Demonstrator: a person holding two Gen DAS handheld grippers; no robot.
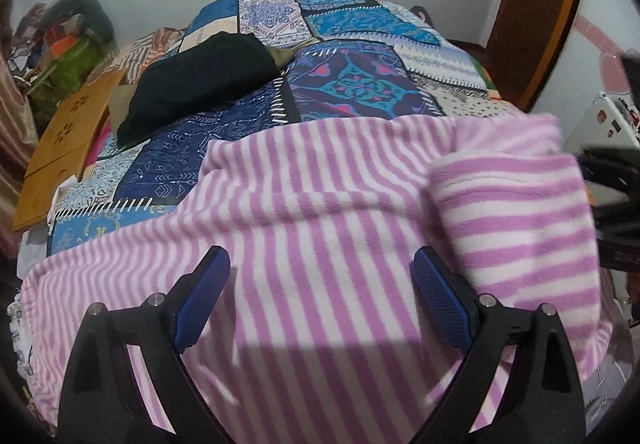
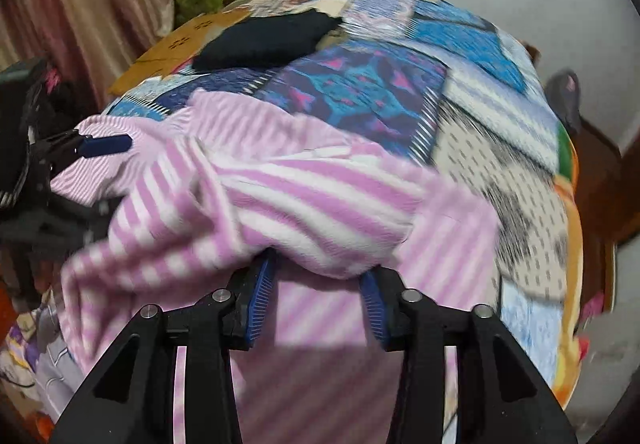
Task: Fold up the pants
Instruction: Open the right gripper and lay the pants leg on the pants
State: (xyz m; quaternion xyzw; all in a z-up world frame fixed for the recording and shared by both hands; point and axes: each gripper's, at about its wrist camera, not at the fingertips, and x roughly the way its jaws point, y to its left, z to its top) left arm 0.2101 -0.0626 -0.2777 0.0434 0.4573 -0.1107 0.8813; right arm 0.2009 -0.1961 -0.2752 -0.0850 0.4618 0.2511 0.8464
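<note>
Pink-and-white striped fleece pants [image 1: 320, 212] lie spread across the near part of a bed with a blue patchwork quilt [image 1: 352, 80]. My left gripper [image 1: 320, 276] hovers over the pants with its blue-padded jaws wide apart and nothing between them. In the right wrist view the pants [image 2: 280, 196] are bunched, with a folded flap lifted over my right gripper [image 2: 316, 280]. Its fingertips are hidden under the fabric, with the jaws partly apart. The left gripper also shows in the right wrist view [image 2: 108, 146] at the left edge of the pants.
A folded black garment [image 1: 204, 84] lies further back on the quilt. A wooden lap tray [image 1: 68, 148] sits at the bed's left edge beside a pile of clutter [image 1: 64, 44]. A brown door [image 1: 540, 12] stands at the right, a curtain [image 2: 80, 4] at the left.
</note>
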